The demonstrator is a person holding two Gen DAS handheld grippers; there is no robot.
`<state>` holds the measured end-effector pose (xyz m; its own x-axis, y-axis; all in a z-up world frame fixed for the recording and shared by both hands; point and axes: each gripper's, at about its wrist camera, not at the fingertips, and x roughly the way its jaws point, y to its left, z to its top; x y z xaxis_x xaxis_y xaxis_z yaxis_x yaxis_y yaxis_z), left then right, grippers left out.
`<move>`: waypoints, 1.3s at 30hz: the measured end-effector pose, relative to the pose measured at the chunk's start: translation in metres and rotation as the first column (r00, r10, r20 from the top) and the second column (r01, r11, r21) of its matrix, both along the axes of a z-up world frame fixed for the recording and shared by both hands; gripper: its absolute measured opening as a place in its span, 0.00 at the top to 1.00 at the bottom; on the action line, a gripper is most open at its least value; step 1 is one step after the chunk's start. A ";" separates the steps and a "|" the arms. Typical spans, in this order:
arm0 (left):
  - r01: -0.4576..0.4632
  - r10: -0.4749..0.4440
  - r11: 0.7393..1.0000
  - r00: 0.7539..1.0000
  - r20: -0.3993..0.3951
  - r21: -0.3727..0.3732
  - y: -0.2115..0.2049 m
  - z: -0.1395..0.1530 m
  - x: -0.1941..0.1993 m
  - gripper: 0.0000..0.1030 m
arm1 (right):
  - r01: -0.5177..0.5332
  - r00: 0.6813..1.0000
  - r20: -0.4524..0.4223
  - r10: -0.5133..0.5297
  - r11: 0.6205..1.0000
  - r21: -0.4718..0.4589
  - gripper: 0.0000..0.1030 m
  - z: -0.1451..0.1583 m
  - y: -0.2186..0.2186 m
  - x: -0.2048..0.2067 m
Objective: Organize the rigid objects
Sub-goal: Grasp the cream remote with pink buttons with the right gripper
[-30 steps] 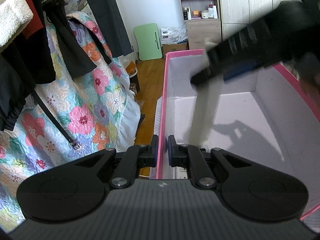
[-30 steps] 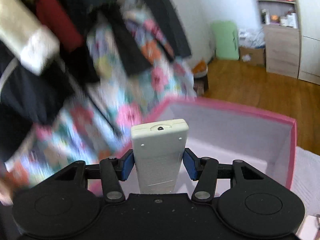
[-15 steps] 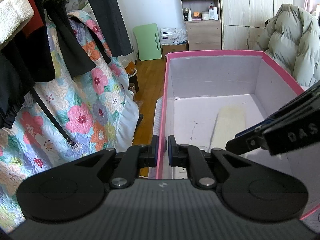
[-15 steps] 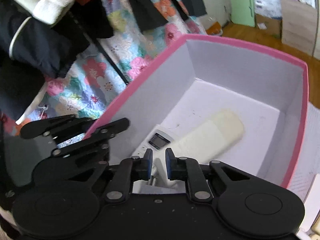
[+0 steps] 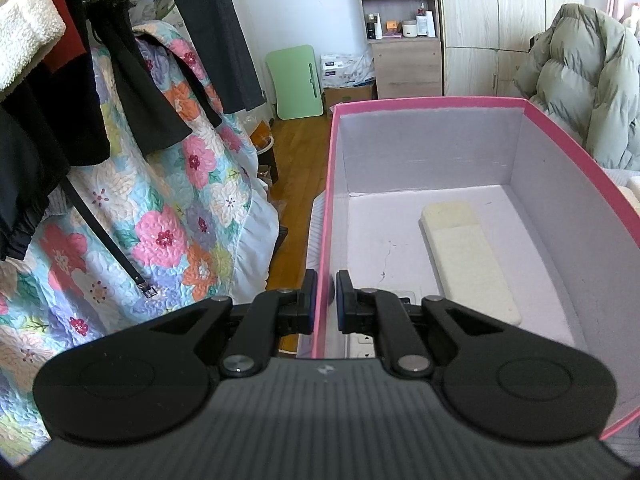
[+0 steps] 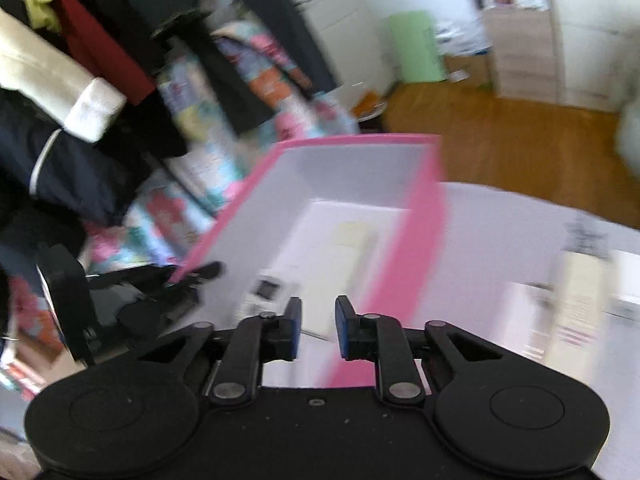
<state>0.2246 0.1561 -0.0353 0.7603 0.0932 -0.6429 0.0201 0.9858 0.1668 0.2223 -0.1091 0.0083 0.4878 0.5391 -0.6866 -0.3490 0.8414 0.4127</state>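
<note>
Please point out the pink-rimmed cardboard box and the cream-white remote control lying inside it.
pink-rimmed cardboard box [image 5: 430, 101]: left wrist view, far rim.
cream-white remote control [image 5: 468, 260]: left wrist view, middle of its back.

the pink box [image 5: 420, 101] is open at the top, so a gripper can drop straight in. on its floor a cream remote [image 5: 468, 258] lies along the right side; the floor to its left and the far strip are bare. the left gripper [image 5: 326, 296] is clamped on the box's left wall, blocking that near corner. left of the box, a flowered quilt [image 5: 176, 216] and hanging dark clothes [image 5: 132, 80] crowd in, leaving only a narrow strip of wood floor [image 5: 296, 168]. a puffy coat [image 5: 580, 88] stands past the right wall.
</note>
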 end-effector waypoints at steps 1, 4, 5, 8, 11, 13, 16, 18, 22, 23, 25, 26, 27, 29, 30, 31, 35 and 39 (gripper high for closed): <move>0.000 0.000 1.000 1.000 -0.001 0.006 0.000 0.000 0.000 0.92 | 0.031 1.000 0.002 -0.031 0.999 -0.026 0.71 0.001 -0.011 -0.007; 0.002 -0.002 1.000 1.000 -0.002 0.018 -0.001 -0.001 0.000 0.91 | 0.115 0.993 -0.015 -0.117 0.988 -0.108 0.68 -0.007 -0.041 -0.024; 0.002 -0.002 1.000 1.000 -0.002 0.023 -0.002 -0.001 0.000 0.91 | 0.141 0.989 -0.027 -0.146 0.981 -0.134 0.67 -0.012 -0.050 -0.029; 0.000 0.000 1.000 1.000 -0.001 0.029 -0.004 -0.002 -0.001 0.91 | 0.219 0.969 -0.069 -0.236 0.955 -0.201 0.63 -0.039 -0.069 -0.038; -0.004 0.004 0.999 1.000 -0.002 0.035 -0.003 -0.003 -0.001 0.91 | 0.266 0.950 -0.093 -0.298 0.929 -0.256 0.56 -0.064 -0.078 -0.045; -0.005 0.006 0.999 1.000 -0.003 0.038 -0.004 -0.003 -0.001 0.91 | 0.275 0.943 -0.114 -0.312 0.926 -0.260 0.53 -0.077 -0.079 -0.049; -0.004 0.004 0.999 1.000 -0.004 0.036 -0.004 -0.003 -0.001 0.91 | 0.300 0.933 -0.099 -0.345 0.901 -0.314 0.48 -0.094 -0.070 -0.050; -0.002 0.002 0.999 1.000 -0.006 0.041 -0.005 -0.003 0.000 0.91 | 0.309 0.934 -0.073 -0.350 0.893 -0.328 0.45 -0.097 -0.065 -0.048; 0.000 0.001 0.998 1.000 -0.013 0.059 -0.008 -0.004 -0.001 0.91 | 0.283 0.943 -0.060 -0.327 0.885 -0.368 0.38 -0.101 -0.055 -0.044; -0.001 0.002 0.998 1.000 -0.014 0.061 -0.009 -0.003 0.000 0.91 | 0.278 0.943 -0.067 -0.325 0.886 -0.371 0.38 -0.103 -0.055 -0.041; -0.002 0.003 0.998 1.000 -0.015 0.062 -0.009 -0.003 0.001 0.91 | 0.276 0.941 -0.083 -0.327 0.888 -0.367 0.35 -0.108 -0.056 -0.035; -0.002 0.003 0.998 1.000 -0.014 0.062 -0.009 -0.003 0.001 0.91 | 0.281 0.942 -0.072 -0.328 0.888 -0.365 0.35 -0.110 -0.059 -0.034; -0.002 0.003 0.998 1.000 -0.015 0.064 -0.009 -0.003 0.001 0.91 | 0.277 0.946 -0.058 -0.320 0.885 -0.374 0.36 -0.111 -0.058 -0.033; -0.004 0.005 0.998 1.000 -0.014 0.068 -0.008 -0.003 0.001 0.90 | 0.267 0.951 -0.042 -0.305 0.886 -0.379 0.37 -0.111 -0.059 -0.032; -0.004 0.005 0.998 1.000 -0.013 0.070 -0.008 -0.003 0.001 0.90 | 0.268 0.952 -0.044 -0.304 0.891 -0.368 0.38 -0.111 -0.062 -0.034; -0.003 0.004 0.998 1.000 -0.015 0.067 -0.008 -0.003 0.001 0.90 | 0.260 0.954 -0.045 -0.296 0.894 -0.364 0.38 -0.110 -0.063 -0.036; -0.003 0.004 0.998 1.000 -0.012 0.070 -0.009 -0.003 0.001 0.90 | 0.250 0.959 -0.029 -0.283 0.886 -0.391 0.38 -0.104 -0.063 -0.049; -0.003 0.004 0.997 1.000 -0.011 0.071 -0.009 -0.002 0.002 0.90 | 0.262 0.952 -0.050 -0.303 0.887 -0.381 0.38 -0.108 -0.066 -0.047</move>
